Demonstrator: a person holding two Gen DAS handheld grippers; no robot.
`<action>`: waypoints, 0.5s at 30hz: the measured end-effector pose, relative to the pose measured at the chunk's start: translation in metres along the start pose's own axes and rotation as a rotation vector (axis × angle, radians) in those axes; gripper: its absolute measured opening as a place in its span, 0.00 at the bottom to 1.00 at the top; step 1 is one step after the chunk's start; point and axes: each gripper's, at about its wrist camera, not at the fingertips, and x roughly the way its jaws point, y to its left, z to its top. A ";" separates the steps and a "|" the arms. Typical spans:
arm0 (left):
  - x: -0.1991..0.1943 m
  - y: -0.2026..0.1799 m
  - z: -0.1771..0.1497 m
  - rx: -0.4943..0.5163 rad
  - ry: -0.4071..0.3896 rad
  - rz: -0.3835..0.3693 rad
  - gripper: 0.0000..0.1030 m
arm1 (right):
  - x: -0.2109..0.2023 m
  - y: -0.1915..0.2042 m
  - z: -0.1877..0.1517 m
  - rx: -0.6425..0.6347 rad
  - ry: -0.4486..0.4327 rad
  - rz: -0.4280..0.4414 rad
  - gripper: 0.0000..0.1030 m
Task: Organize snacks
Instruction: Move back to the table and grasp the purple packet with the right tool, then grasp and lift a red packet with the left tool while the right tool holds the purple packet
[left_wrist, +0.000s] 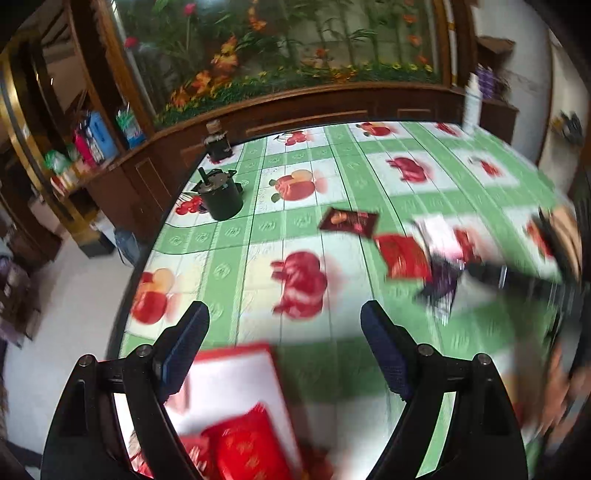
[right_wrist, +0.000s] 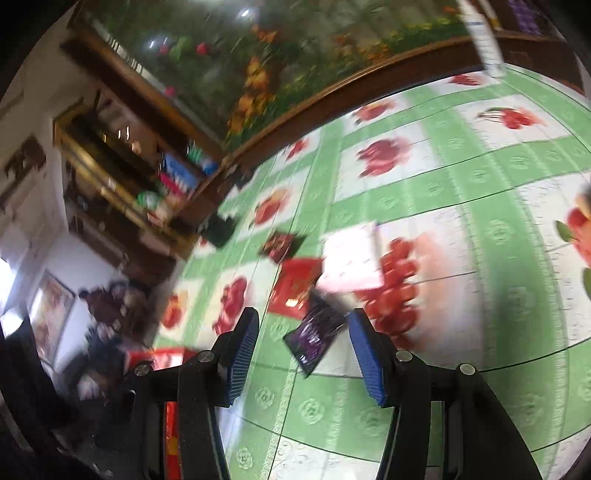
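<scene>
Both views are smeared with motion blur, so the print on the snack packets cannot be read. In the left wrist view, a white box with a red rim (left_wrist: 236, 373) sits at the bottom edge, partly hidden behind the left tongs (left_wrist: 284, 325) and cut off by the frame; a red packet (left_wrist: 247, 443) lies inside it. Whether other packets share the box is hard to tell.

The rest of the snacks lie on the desk (left_wrist: 332, 177), which wears a green and white fruit-print cloth. A dark brown packet (left_wrist: 349, 220) lies flat near the middle, a red packet (left_wrist: 404, 256) just beside it to the right, and a pale pink packet (left_wrist: 443, 236) past that, badly blurred. A dark purple packet (left_wrist: 439, 284) overlaps the red one's corner; the right tongs (left_wrist: 491, 275) reach toward it from the right edge as a dark streak.

In the right wrist view the purple packet (right_wrist: 314, 332) lies tilted between and just ahead of the right tongs (right_wrist: 301, 328), whose blue pads (right_wrist: 364, 354) stand wide apart, grasping nothing. The red packet (right_wrist: 297, 288) and the pale packet (right_wrist: 352, 258) lie beyond it. The red-rimmed box (right_wrist: 162, 360) peeks out behind the left finger, mostly hidden.

The left tongs hover above the box, likewise released and holding nothing. A black pot-like object (left_wrist: 219, 197) stands near the desk's far left edge.
</scene>
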 end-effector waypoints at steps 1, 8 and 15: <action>0.005 0.000 0.007 -0.020 0.013 -0.009 0.82 | 0.004 0.006 -0.002 -0.020 0.009 -0.029 0.52; 0.019 -0.008 0.014 -0.072 0.015 -0.003 0.82 | 0.040 0.019 -0.015 -0.061 0.068 -0.202 0.49; 0.036 -0.018 0.025 -0.065 0.045 0.047 0.82 | 0.046 0.016 -0.004 -0.127 0.031 -0.294 0.23</action>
